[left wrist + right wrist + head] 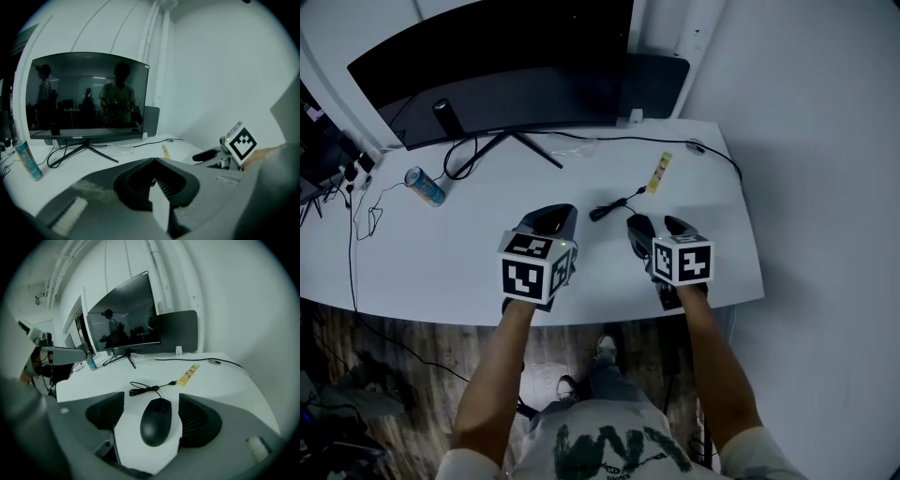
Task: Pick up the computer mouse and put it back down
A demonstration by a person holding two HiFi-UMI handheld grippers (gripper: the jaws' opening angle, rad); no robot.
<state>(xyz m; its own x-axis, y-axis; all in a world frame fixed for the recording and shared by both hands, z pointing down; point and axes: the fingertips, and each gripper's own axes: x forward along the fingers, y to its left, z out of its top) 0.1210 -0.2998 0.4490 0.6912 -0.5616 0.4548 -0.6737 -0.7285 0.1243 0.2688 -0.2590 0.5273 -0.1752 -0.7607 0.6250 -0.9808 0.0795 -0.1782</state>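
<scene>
1. While the right tool [151,401] stands wide, its two ribbed pads apart, the mouse [156,423] lies between them on the surface [220,380]; as far as the right gripper view shows, it touches neither pad
2. The left tool [153,180] has its jaws brought together on nothing and hangs over the surface, well to the left of the mouse
3. I judge the mouse light, rigid and smooth-shelled. The curved plastic could slip, so the pads should take it across its two flanks at the widest part of the body, not at the tapering nose or on the buttons
4. Its cable [146,389] runs forward from the nose in a loose coil toward a yellow strip [190,373]. It looks slack, so a low lift should meet little drag
5. Farther back stand the monitor [123,317] and, far left, a can [424,186], both well apart from the mouse
</scene>
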